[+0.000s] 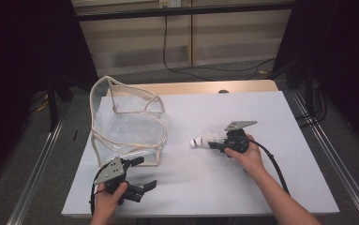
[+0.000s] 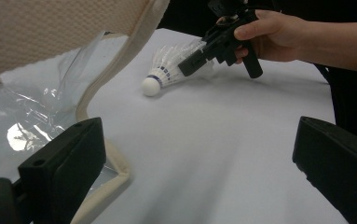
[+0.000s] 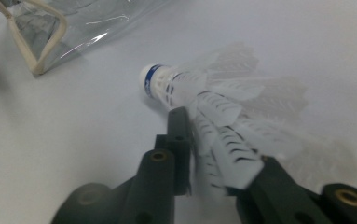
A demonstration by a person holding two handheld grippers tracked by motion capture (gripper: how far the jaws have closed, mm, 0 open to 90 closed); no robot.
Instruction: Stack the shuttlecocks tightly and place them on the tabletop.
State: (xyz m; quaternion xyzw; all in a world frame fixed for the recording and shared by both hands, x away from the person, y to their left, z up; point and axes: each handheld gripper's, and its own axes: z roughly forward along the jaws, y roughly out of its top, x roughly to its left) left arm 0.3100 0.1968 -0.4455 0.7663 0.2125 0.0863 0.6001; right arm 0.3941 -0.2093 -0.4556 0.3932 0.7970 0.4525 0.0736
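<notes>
A white feather shuttlecock [image 1: 200, 140] with a blue band by its cork lies on the white table top [image 1: 214, 187], right of centre, cork pointing left. My right gripper [image 1: 213, 142] is shut on its feather skirt; in the right gripper view the feathers [image 3: 223, 135] are pinched between the two black jaws of the right gripper [image 3: 218, 140]. The left gripper view shows the shuttlecock [image 2: 163, 72] and the right gripper [image 2: 197, 59] farther off. My left gripper [image 1: 147, 172] sits near the front left edge, open, jaws wide with nothing between them [image 2: 199, 177].
A clear plastic bag [image 1: 125, 122] with beige trim stands open at the left of the table, just beyond my left gripper; its beige rim [image 2: 97, 93] is close to the left jaw. Dark curtains flank the table, and a black cable runs along the floor behind it.
</notes>
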